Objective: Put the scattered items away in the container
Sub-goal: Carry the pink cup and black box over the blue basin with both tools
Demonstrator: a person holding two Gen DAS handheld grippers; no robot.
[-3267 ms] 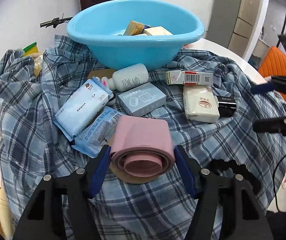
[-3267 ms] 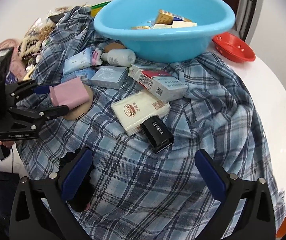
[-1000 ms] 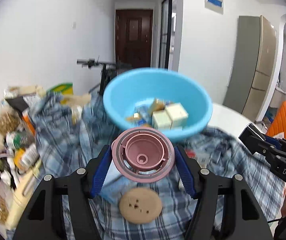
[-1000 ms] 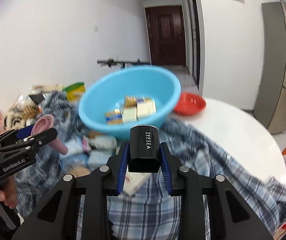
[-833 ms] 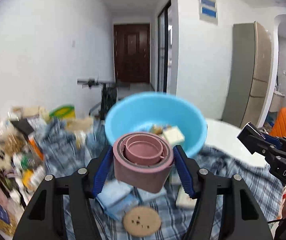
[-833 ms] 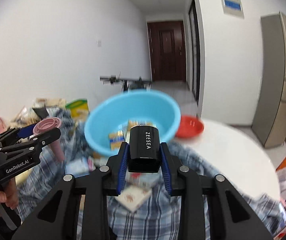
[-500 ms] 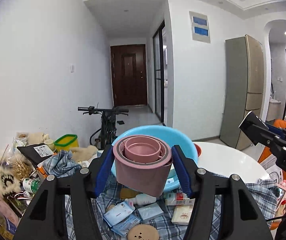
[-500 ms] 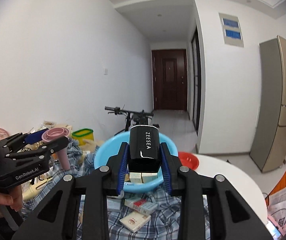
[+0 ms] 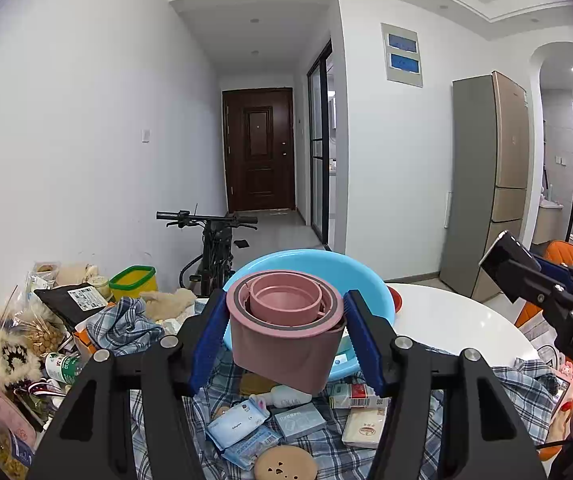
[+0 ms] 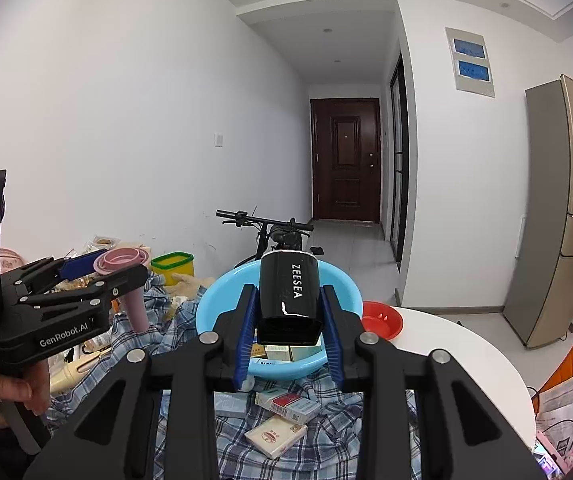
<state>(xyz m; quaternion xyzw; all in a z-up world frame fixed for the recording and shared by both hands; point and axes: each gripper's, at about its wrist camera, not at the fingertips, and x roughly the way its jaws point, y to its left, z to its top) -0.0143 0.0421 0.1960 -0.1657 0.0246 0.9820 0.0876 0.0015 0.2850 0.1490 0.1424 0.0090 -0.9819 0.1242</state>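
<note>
The left gripper [image 9: 286,334] pinches a pink collapsible cup [image 9: 285,322] between its blue pads [image 9: 205,340], the cup sitting upright at frame centre, its rim level with the pad tops, its base hanging below them. Behind the cup, mid-frame, stands the light-blue basin [image 9: 360,280] on a plaid cloth [image 9: 326,444]. In the lower part of the frame the cloth carries a wipes packet [image 9: 238,424], a grey box [image 9: 300,421], a white bottle [image 9: 286,396] and a round brown lid [image 9: 285,465].

The right gripper [image 10: 288,330] clamps a black ZEESEA box [image 10: 289,294] between its jaws at centre frame, lengthwise along the fingers, in front of the basin [image 10: 214,300], which holds small cartons [image 10: 286,352]. A cigarette pack [image 10: 288,400] and a cream packet [image 10: 275,436] lie low on the cloth; a red dish [image 10: 382,320] sits right of the basin.
</note>
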